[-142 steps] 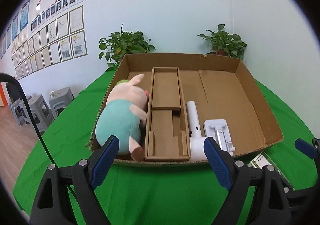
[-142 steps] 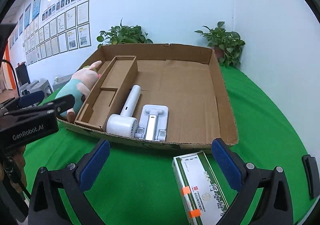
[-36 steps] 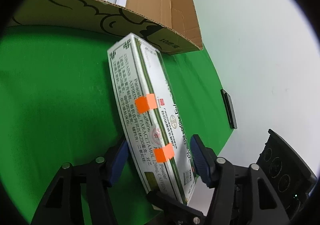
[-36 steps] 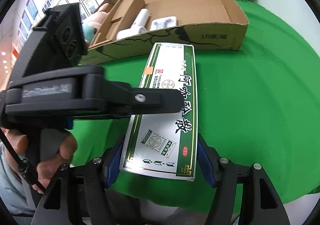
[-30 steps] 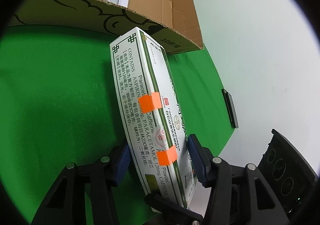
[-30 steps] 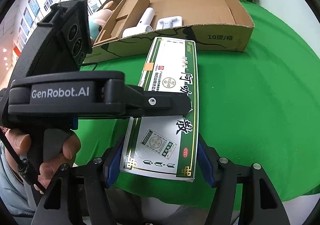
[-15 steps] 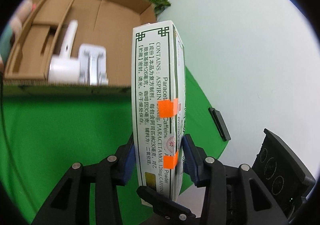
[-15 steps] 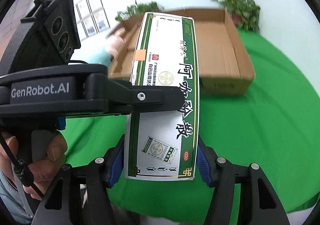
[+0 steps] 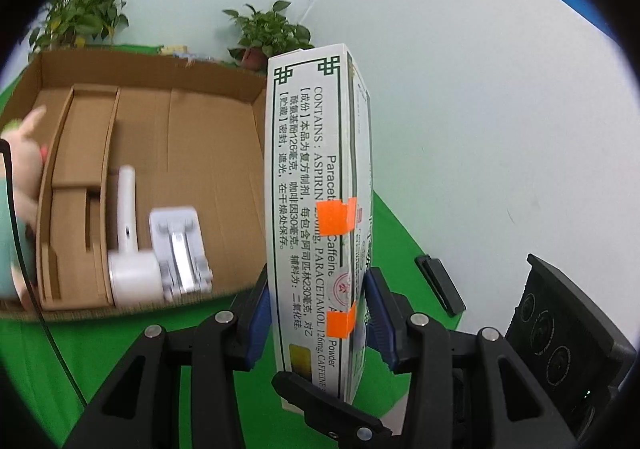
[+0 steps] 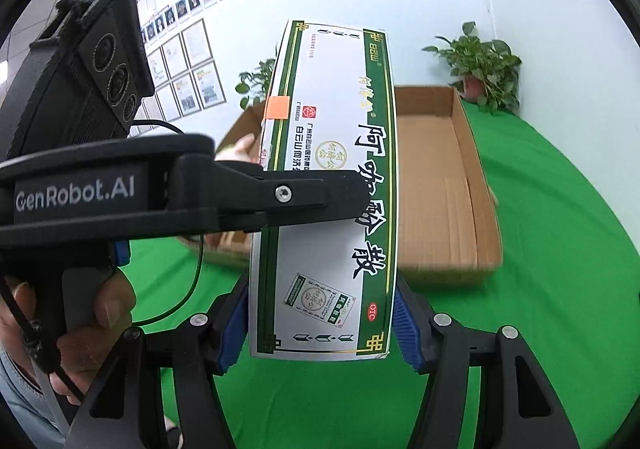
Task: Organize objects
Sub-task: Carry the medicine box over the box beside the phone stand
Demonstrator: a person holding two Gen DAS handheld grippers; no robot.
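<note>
Between my left fingers [image 9: 256, 313] sits a medicine box [image 9: 308, 217] of smooth printed card with a slight sheen; matt orange tape [image 9: 335, 215] crosses its edge. My blue pads [image 10: 404, 325] look rubbery and ribbed, on matt black plastic arms with bright metal screws. Beyond my fingertips lies rough, dull corrugated cardboard box [image 10: 444, 185] on matt green cloth [image 10: 560, 249].

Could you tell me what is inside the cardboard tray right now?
Inside the cardboard tray: plush pig, cardboard insert, white handheld device, white stand. The medicine box covers its right side.
</note>
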